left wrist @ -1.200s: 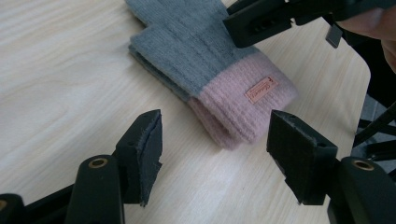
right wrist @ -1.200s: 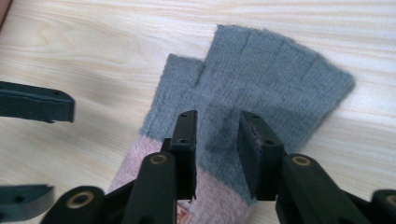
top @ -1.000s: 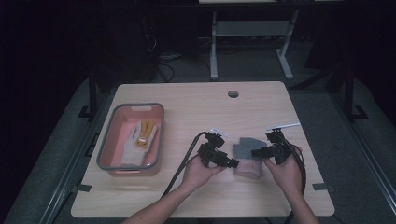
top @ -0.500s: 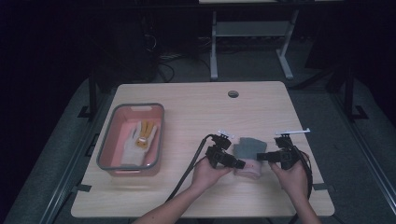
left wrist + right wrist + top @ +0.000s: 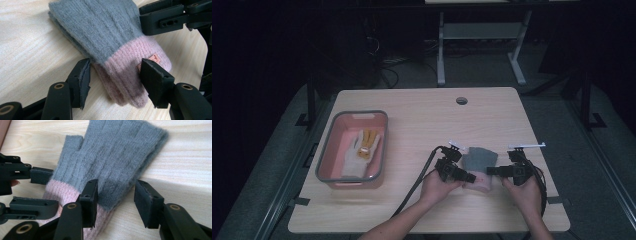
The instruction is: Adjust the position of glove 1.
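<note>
A grey knitted glove with a pink cuff (image 5: 479, 165) lies flat on the wooden table (image 5: 422, 120), seemingly with a second one under it. My left gripper (image 5: 465, 176) comes at the cuff (image 5: 125, 72) from the left. Its jaws have just been closing and straddle the cuff (image 5: 117, 80), with the pads close on both sides but not squeezing. My right gripper (image 5: 493, 171) is at the glove's right side. Its jaws have just been opening and stand apart (image 5: 116, 202), one pad (image 5: 91, 195) over the grey knit (image 5: 112, 157), the other off its edge.
A pink tray with a grey rim (image 5: 382, 150) stands on the table's left, holding a white and yellow glove (image 5: 362, 150). A cable hole (image 5: 461, 100) sits at the far middle. The table's near edge is just behind my hands.
Both hands have drifted slightly right and toward the near edge. The glove has settled flat on the table. The right jaws have spread wider, and the left jaws have narrowed around the cuff.
</note>
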A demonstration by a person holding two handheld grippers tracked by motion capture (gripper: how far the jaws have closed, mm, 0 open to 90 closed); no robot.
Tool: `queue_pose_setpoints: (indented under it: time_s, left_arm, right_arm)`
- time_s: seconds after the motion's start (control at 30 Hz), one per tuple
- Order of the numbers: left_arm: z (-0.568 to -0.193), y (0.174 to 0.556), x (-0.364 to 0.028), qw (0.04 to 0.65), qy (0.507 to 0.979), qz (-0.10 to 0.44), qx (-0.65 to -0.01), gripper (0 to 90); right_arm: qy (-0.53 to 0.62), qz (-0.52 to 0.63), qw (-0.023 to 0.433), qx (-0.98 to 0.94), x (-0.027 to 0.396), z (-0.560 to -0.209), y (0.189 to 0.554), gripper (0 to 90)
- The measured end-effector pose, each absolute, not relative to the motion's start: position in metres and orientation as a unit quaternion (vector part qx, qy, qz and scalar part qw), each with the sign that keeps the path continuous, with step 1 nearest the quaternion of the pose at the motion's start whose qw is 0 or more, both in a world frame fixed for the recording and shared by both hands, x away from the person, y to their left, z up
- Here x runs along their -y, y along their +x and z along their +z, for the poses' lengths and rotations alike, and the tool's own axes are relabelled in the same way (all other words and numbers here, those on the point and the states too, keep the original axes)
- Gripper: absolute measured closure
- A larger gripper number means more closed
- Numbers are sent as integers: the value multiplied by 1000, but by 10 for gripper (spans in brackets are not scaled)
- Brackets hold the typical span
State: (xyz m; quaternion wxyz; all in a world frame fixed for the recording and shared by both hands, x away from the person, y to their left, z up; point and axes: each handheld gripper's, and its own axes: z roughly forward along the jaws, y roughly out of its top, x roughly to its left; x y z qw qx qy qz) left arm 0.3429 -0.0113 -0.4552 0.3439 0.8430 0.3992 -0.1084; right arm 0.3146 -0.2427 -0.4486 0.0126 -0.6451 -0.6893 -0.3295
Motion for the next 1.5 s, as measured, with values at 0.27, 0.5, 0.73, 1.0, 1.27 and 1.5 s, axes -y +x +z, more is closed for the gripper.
queue_pose_setpoints:
  time_s: [0.27, 0.5, 0.73, 1.0, 1.27, 1.5]
  left_arm:
    - [-458, 347, 11, 342, 839, -130, -404, 441]
    - [-458, 348, 12, 340, 835, -139, -410, 449]
    - [-463, 354, 10, 348, 817, -184, -422, 513]
    - [-470, 363, -1, 372, 789, -237, -429, 656]
    - [-466, 362, -3, 378, 793, -230, -418, 680]
    - [-460, 361, -11, 382, 800, -215, -409, 684]
  right_arm:
    - [-652, -344, 35, 675, 246, -457, 314, 537]
    - [-652, -360, 44, 666, 248, -463, 312, 566]
    - [-657, -387, 84, 642, 250, -470, 313, 648]
    - [-650, -399, 100, 640, 252, -473, 313, 670]
    - [-640, -389, 102, 654, 248, -467, 315, 741]
    - [-624, -383, 96, 674, 239, -463, 318, 737]
